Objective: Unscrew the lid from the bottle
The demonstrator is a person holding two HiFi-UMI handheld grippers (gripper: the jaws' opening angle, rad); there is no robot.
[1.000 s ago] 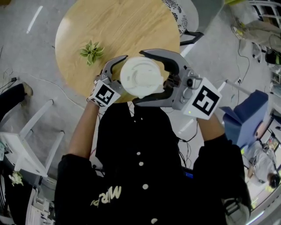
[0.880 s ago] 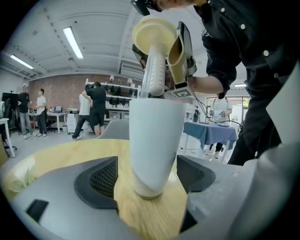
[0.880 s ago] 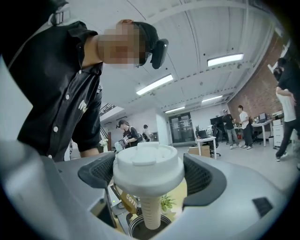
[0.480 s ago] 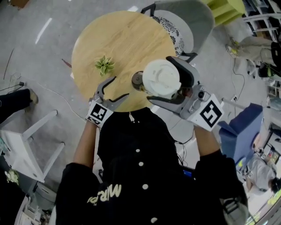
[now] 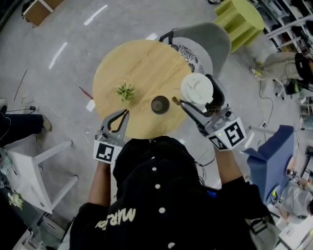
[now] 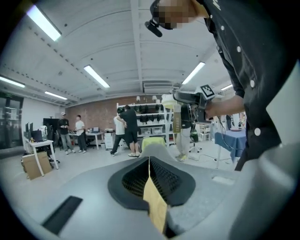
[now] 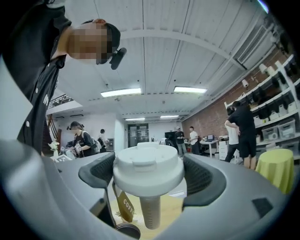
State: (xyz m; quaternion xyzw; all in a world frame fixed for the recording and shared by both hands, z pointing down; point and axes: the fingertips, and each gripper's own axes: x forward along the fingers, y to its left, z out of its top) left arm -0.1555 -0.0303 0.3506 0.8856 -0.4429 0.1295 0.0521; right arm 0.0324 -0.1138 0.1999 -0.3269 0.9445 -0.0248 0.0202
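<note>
The dark bottle [image 5: 160, 104] stands open on the round wooden table [image 5: 142, 63], seen from above. My right gripper [image 5: 194, 95] is shut on the white lid [image 5: 197, 87] and holds it to the right of the bottle, clear of it. In the right gripper view the lid [image 7: 147, 166] sits between the pads with a pale tube hanging under it, and the bottle's rim [image 7: 127, 230] shows below. My left gripper [image 5: 123, 114] is at the table's near edge, left of the bottle. Its jaws have just been closing and are shut with nothing between them [image 6: 149, 159].
A small green plant [image 5: 125, 91] stands on the table left of the bottle. A grey chair [image 5: 208, 39] is behind the table, a yellow-green stool [image 5: 239, 14] beyond it. A white frame [image 5: 34, 171] is on the floor at left, a blue-covered table [image 5: 274, 146] at right. Several people stand far off.
The right gripper carried the lid up and to the right, off the bottle. The left gripper drew back from the bottle toward the table edge and went from open to shut.
</note>
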